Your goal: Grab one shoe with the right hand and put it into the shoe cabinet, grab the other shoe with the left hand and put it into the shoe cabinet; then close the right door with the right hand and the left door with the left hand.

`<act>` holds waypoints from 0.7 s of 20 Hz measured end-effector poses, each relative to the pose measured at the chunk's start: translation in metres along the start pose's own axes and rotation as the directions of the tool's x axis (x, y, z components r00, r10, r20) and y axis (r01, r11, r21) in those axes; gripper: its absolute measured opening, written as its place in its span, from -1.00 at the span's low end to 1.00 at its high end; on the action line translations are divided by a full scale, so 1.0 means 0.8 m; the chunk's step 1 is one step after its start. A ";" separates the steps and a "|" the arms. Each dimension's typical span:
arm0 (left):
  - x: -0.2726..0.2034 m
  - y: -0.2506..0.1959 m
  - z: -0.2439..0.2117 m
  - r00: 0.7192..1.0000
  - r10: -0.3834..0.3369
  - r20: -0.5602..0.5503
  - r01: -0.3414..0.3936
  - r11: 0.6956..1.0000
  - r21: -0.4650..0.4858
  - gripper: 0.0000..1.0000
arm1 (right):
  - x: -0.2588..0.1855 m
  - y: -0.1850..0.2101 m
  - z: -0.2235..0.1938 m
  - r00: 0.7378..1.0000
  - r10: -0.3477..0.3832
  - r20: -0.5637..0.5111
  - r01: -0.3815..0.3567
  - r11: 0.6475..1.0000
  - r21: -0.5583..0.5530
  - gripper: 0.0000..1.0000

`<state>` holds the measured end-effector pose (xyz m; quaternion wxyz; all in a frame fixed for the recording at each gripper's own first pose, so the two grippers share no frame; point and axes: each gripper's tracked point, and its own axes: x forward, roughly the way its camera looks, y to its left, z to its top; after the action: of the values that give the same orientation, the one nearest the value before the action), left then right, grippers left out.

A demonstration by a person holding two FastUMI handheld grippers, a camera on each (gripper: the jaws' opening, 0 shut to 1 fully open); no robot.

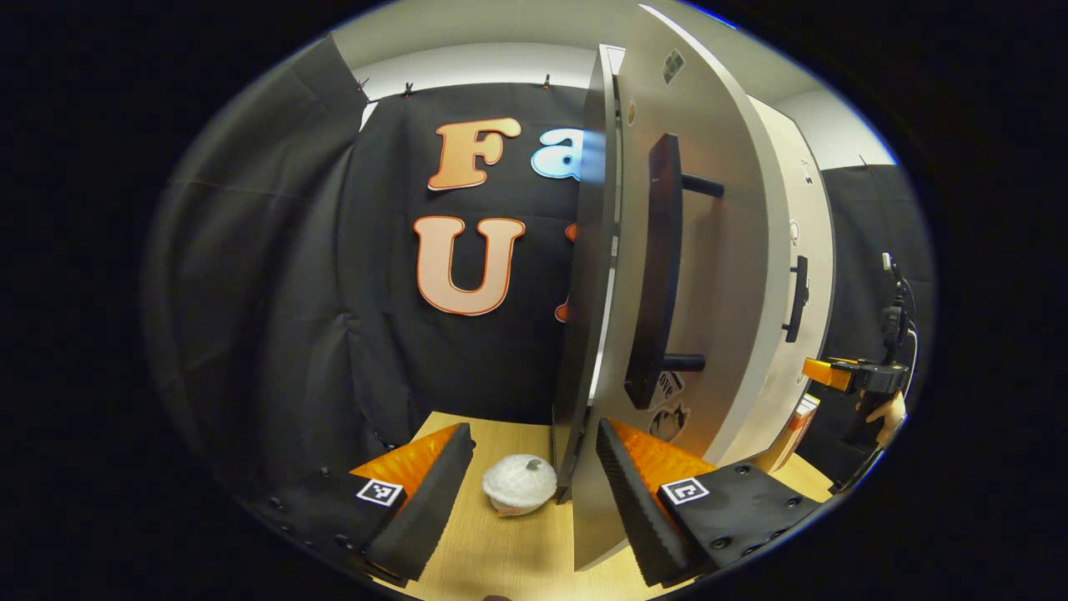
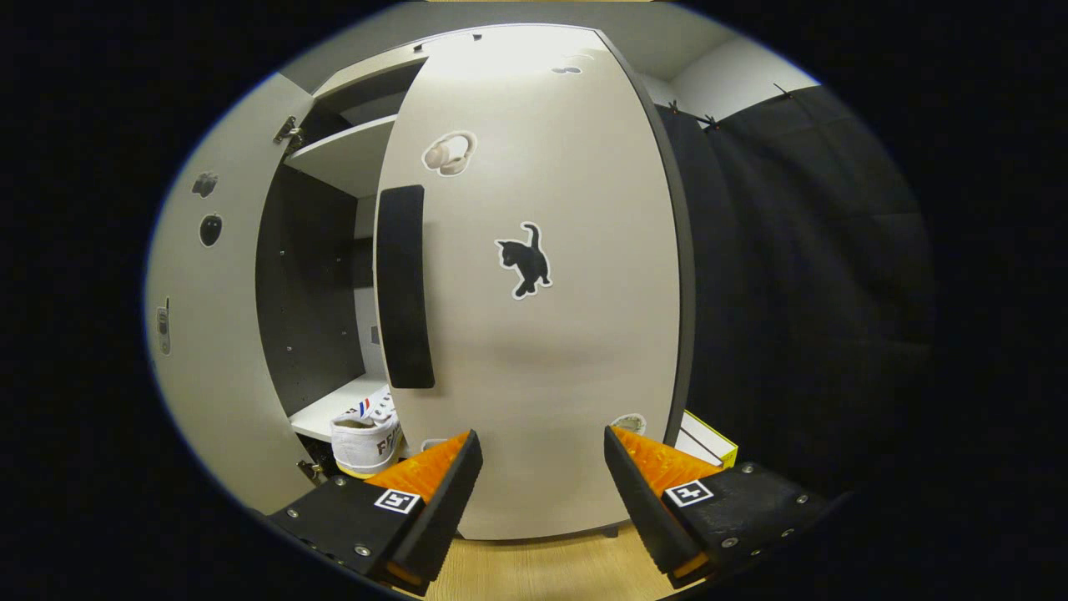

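Shoe cabinet [image 2: 317,167] holds white shoe [image 2: 363,442] on lower shelf; both tools' fingers apart, empty.

Left claw [image 1: 534,484] fingers spread apart, right claw [image 2: 542,480] fingers spread apart, both gripping nothing

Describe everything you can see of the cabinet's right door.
The right door is a tall, flat panel in a pale grey-beige matt finish with a darker edge. A long black bar handle runs upright near its left edge. Stickers sit on its face: headphones near the top, a black cat in the middle. It stands upright and partly open; past its handle edge the cabinet's shelves and a white shoe show. The right gripper faces its lower part, open, fingers apart; contact cannot be told.
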<state>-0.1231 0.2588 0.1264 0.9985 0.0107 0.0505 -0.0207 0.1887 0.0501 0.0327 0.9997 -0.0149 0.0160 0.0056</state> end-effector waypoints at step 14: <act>0.006 -0.100 -0.001 0.984 -0.179 0.010 0.179 0.984 0.003 0.91 | -0.091 -0.058 0.036 0.996 -0.052 0.079 0.056 0.997 -0.051 0.83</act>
<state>-0.1218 0.1790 0.1237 0.9928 0.0070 0.0462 -0.1106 0.1171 0.0038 0.0656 0.9987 -0.0416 -0.0233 -0.0202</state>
